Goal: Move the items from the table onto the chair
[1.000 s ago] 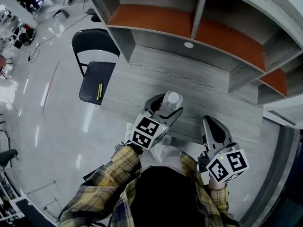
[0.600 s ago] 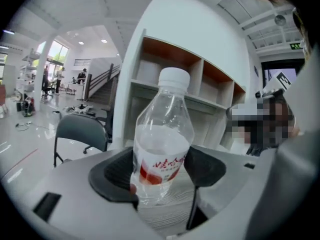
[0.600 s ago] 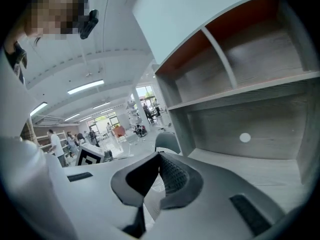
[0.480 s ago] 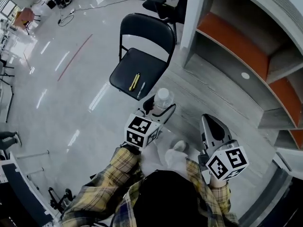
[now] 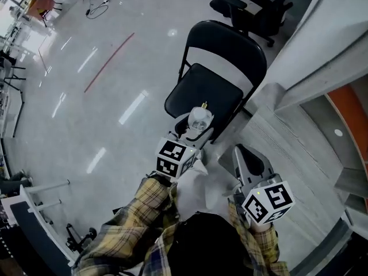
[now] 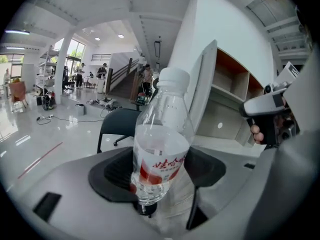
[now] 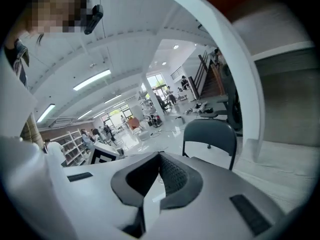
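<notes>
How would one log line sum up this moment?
left gripper: shut on water bottle | right gripper: shut, empty | position: bottle over near edge of chair seat | status: not yet set down

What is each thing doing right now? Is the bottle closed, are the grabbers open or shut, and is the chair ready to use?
Water bottle: upright, cap on, partly full, held over the chair seat.
Left gripper: shut on the water bottle.
Right gripper: shut, holding nothing.
Folding chair: unfolded, standing, seat facing up.
Small yellow thing: lying on the seat, mostly hidden behind the bottle.
</notes>
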### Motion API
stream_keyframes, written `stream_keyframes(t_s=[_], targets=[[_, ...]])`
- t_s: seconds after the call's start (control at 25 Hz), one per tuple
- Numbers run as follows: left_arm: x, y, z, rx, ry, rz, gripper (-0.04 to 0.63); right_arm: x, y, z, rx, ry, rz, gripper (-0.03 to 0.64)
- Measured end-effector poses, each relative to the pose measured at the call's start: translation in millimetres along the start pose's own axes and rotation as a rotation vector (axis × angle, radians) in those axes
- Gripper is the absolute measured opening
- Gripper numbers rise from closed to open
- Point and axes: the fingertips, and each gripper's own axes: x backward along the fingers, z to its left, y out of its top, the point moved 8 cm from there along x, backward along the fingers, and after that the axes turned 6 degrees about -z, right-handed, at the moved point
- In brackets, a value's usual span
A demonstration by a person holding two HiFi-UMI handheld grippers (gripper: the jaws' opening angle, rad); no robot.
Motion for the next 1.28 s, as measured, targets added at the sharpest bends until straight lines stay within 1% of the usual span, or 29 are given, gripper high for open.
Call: stream_keyframes(t_s=[0.12,0.2,0.36,0.52,0.72,0.88,0.96,1.04,1.16,1.28], targets=[[-10.2,-5.4,50.5,0.004,0.018,0.011,0.313,-52.6,-9.7,12.0,0.002,0.029,0.040,0.017],[-17.0,-13.9,80.6,0.016,0.028,0.027,0.313,-84.7,-19.3,16.8,-0.003,0.031,0.068,0.017],[-40.4,-43.7,131.3,0.051,0.032,0.065,0.313,-140.4,-45.6,13.4,-0.039,0.010,0.120,0.017],[-73.8,-79.4,169.3,0.084,0.020,0.096,0.313,-184.1,-72.8,3.4,-0.082,-0.008,0.164,0.017],[-124.0,-125.9,200.1,0.087,0.006,0.121,0.313,-218.7,-108.9,-16.8,-0.100,-0.015,0.199,0.017],[-155.4,-154.3,217.6,0.078,0.004,0.135,0.313,-231.1,-130.9,-32.0,-0.128,-0.032,0.215,0.017],[-164.7,-167.6,222.2,0.073,0.008,0.145,0.313,-230.9,-137.6,-38.1,-0.157,-0.045,0.225,0.017],[-176.7,-176.6,229.2,0.066,0.014,0.136,0.313,-232.3,-140.8,-45.1,-0.177,-0.057,0.219,0.017],[-199.4,-186.2,238.5,0.031,0.012,0.118,0.313,-235.9,-145.0,-54.9,-0.185,-0.063,0.198,0.017],[-205.4,-201.5,237.9,0.011,0.010,0.149,0.313,-234.7,-150.5,-55.6,-0.185,-0.043,0.222,0.017]])
